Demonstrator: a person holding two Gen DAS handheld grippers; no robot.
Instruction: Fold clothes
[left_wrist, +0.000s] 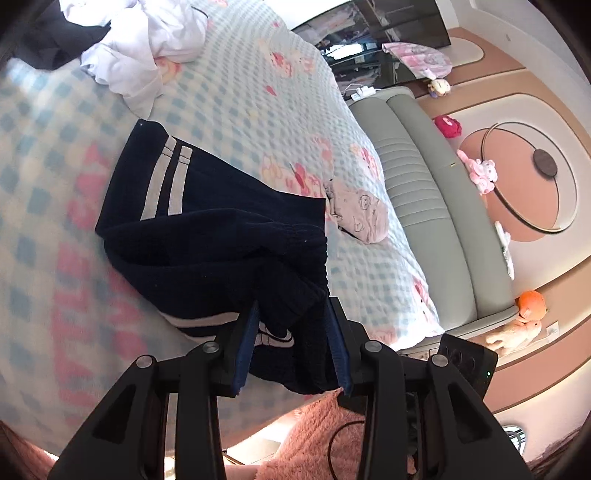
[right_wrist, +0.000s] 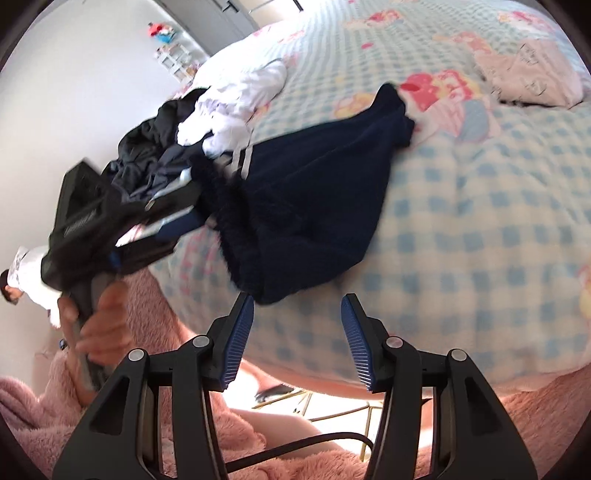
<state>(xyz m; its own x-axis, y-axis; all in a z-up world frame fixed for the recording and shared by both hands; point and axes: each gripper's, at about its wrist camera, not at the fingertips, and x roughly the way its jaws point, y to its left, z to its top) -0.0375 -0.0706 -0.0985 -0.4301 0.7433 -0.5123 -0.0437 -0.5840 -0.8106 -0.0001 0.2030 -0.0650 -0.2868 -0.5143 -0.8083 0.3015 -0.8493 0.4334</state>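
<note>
Left gripper clamps a bunched edge of the navy striped garment, which lies partly folded on the checked bedspread near the bed's edge; right gripper, jaws wide and holding nothing, hovers just short of the garment's near hem. For a clean fold, the free gripper should probably pinch that hem at a point level with the left one's hold, so both corners travel together and the white stripes stay aligned. Keeping the fabric taut, and clear of the unfolded pile beyond, ought to prevent wrinkles.
</note>
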